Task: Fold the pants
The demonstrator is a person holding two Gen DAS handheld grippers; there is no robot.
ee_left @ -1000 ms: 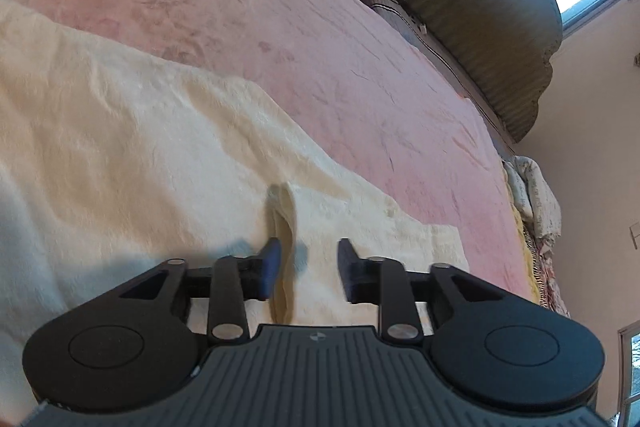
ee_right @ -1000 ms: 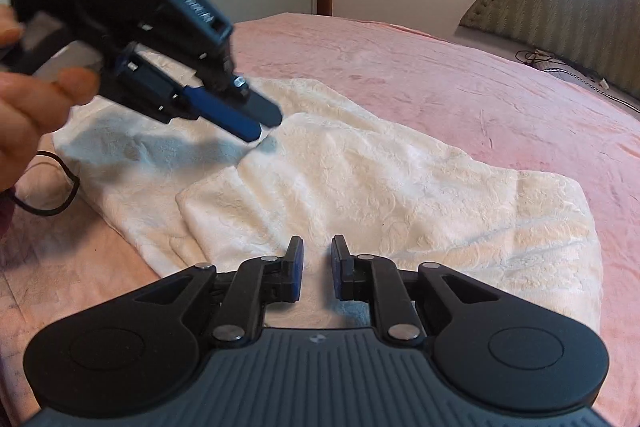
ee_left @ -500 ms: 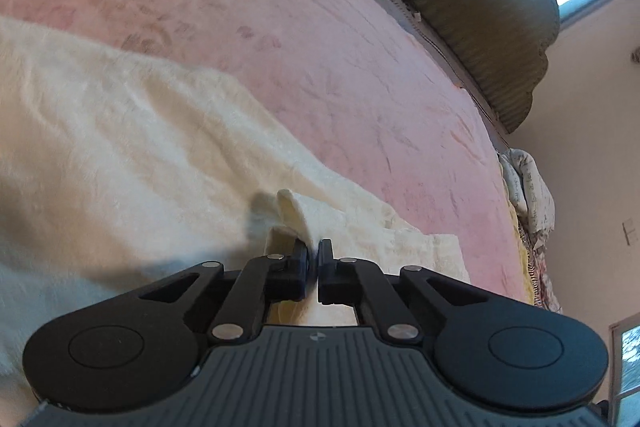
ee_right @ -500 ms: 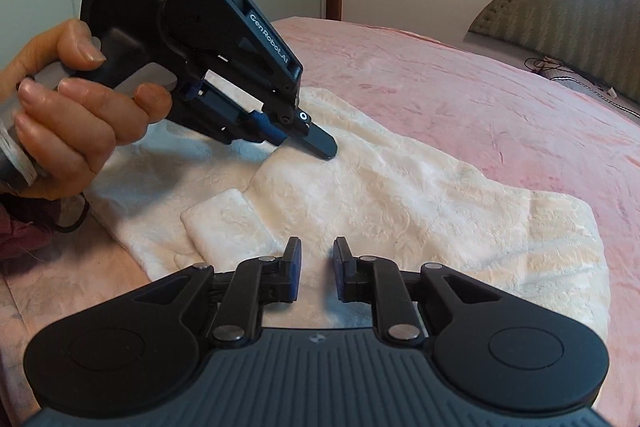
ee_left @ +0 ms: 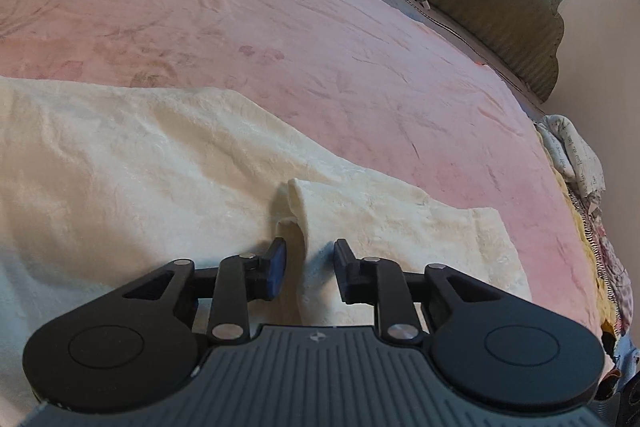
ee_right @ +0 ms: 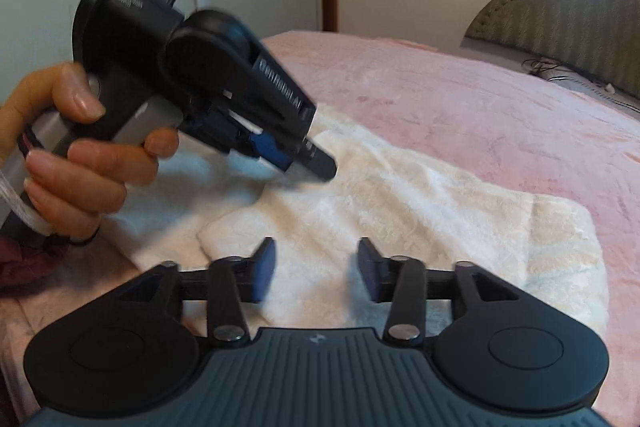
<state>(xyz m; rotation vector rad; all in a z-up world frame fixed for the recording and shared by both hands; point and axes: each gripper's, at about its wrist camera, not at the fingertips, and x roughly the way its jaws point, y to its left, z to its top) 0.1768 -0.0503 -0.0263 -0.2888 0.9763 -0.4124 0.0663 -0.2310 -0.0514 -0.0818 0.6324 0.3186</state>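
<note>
Both hand-held grippers, left [ee_left: 306, 267] and right [ee_right: 316, 269], hang released over cream pants [ee_right: 420, 211] on the bed [ee_left: 320, 47]; looks partly folded, more folds left.

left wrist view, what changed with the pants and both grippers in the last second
The left hand-held gripper, pinched shut on a raised ridge of the pants half a second ago, has opened and let it go. The right hand-held gripper has opened wider. The pants still lie on the pink blanket, the ridge still standing.
</note>
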